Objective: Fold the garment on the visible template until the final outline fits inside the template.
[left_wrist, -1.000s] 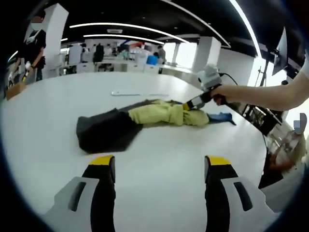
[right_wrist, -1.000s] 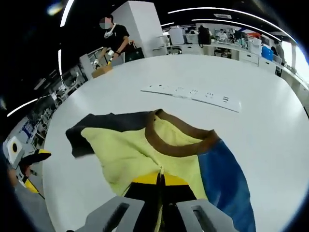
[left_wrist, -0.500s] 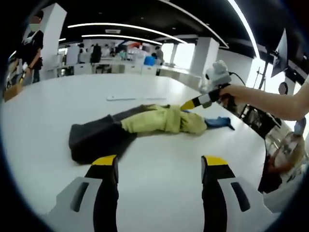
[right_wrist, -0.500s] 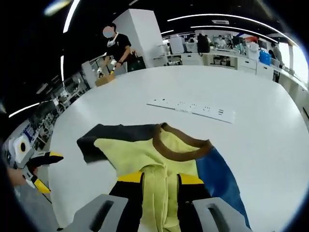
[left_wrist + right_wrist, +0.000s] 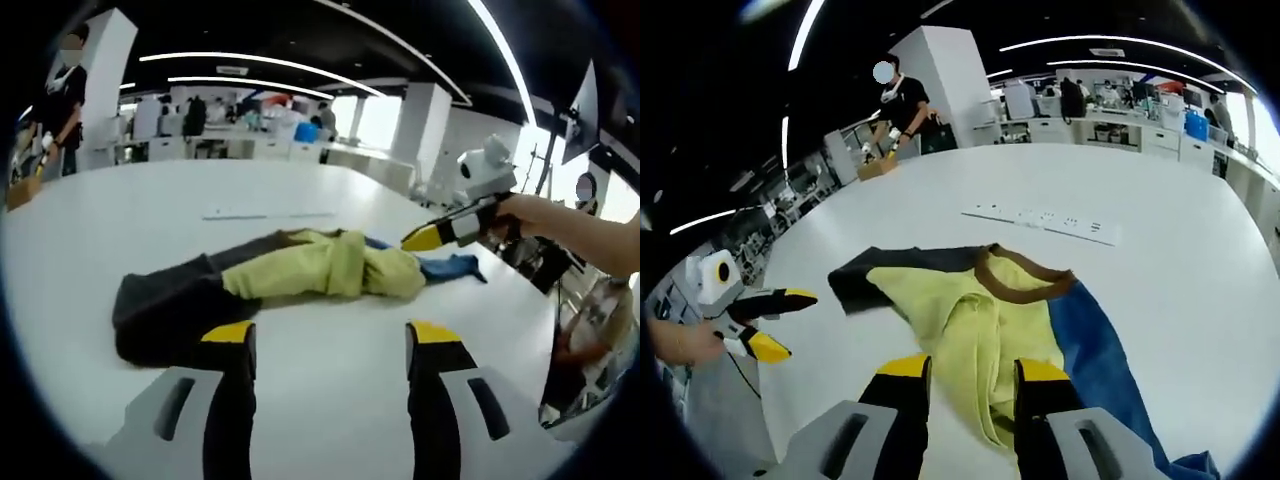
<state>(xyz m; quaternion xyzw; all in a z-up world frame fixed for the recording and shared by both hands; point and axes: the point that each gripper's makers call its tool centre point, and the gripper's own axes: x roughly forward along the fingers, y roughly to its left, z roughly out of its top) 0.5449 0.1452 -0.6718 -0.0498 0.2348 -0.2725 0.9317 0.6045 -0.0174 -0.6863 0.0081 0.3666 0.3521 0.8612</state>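
Mid-fold, between grasps, by the look of it. Left claw (image 5: 330, 345) open, empty, hovering short of dark sleeve end. Right claw (image 5: 970, 375) open, empty, above yellow fold. Next: likely regrasp an edge, fold inward. Garment (image 5: 290, 275) crumpled mid-counter (image 5: 330, 420): yellow body, brown collar (image 5: 1025, 280), dark and blue sleeves. White strip (image 5: 1045, 218) beyond.

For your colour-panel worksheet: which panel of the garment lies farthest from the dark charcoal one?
The blue fabric panel, on the opposite side of the yellow middle panel.
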